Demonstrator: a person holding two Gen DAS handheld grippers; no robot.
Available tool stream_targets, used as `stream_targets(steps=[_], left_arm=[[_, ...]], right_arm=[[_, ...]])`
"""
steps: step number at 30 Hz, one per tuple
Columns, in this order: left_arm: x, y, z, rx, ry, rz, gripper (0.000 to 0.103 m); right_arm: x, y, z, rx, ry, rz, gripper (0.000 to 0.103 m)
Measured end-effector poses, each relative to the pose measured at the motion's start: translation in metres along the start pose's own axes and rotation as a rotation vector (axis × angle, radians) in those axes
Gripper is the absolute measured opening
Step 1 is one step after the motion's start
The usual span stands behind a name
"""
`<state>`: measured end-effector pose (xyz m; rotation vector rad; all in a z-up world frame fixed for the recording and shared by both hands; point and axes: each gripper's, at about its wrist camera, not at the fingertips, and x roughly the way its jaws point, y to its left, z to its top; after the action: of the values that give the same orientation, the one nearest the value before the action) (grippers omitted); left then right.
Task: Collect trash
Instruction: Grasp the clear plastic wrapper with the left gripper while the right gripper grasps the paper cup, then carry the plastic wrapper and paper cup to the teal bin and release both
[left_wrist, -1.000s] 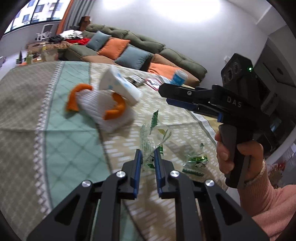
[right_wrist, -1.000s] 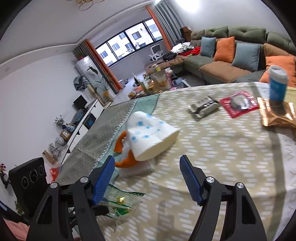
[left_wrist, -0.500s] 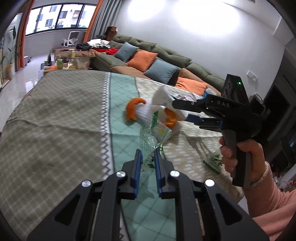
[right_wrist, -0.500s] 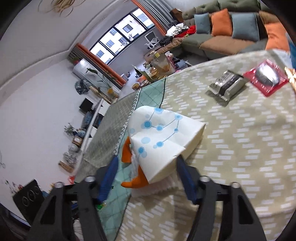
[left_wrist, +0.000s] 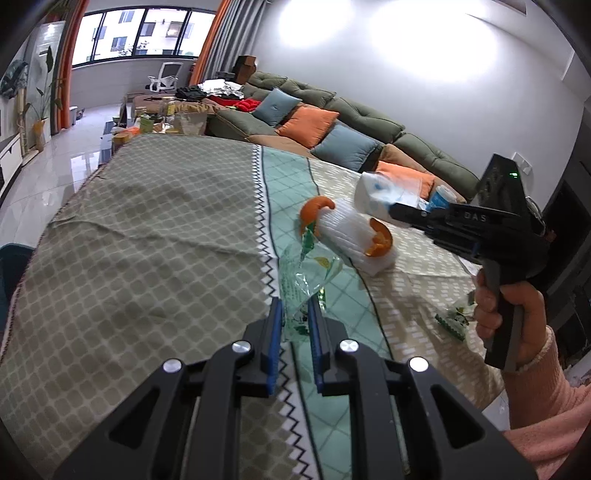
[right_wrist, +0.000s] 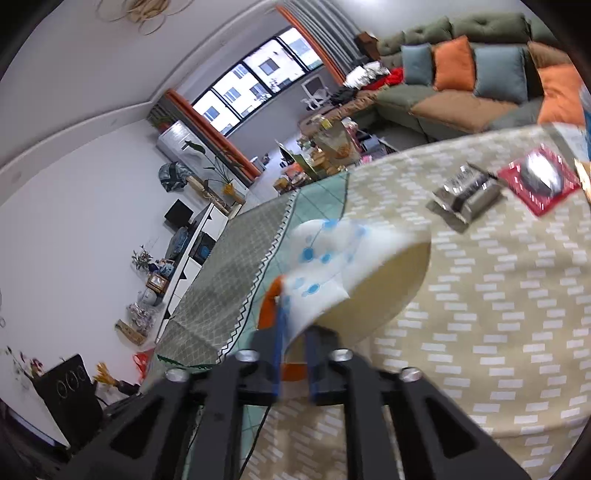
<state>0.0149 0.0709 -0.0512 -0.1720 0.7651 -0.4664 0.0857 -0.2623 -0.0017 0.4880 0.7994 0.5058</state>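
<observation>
Your left gripper (left_wrist: 295, 325) has its jaws nearly together, pinching a clear crinkled plastic wrapper (left_wrist: 306, 277) with green print; the wrapper sticks up and forward from between the blue pads, above the teal band of the tablecloth (left_wrist: 147, 240). Your right gripper (right_wrist: 295, 354) has its jaws pressed together on the edge of a white paper cup (right_wrist: 354, 273) with blue dot-and-line print; the cup is squashed flat where the pads bite it and its open mouth faces right in the right wrist view. In the left wrist view the same cup (left_wrist: 384, 192) sits at the tip of the right gripper (left_wrist: 402, 214), lifted clear of the worktop, with your right hand (left_wrist: 517, 314) in a pink sleeve on the handle. Just under the cup lie a white ribbed foam sleeve (left_wrist: 354, 236) and orange peel (left_wrist: 376, 242), touching each other on the cloth. Another green-printed wrapper (left_wrist: 454, 321) lies near the worktop's right edge, below your right hand. Farther back on the cloth: a silver foil pack (right_wrist: 465, 192) beside a red packet (right_wrist: 539, 181), well apart from the cup. Right wrist view is motion-blurred.
</observation>
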Motion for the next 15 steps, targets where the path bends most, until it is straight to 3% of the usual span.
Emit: stream_targets(steps=[15], left_arm=[[-0.035,0.031,0.002,-0.050,-0.069,0.104,0.016]], right_arm=[[0.001,0.068,-0.013,-0.223,0.013,0.061,0.003]])
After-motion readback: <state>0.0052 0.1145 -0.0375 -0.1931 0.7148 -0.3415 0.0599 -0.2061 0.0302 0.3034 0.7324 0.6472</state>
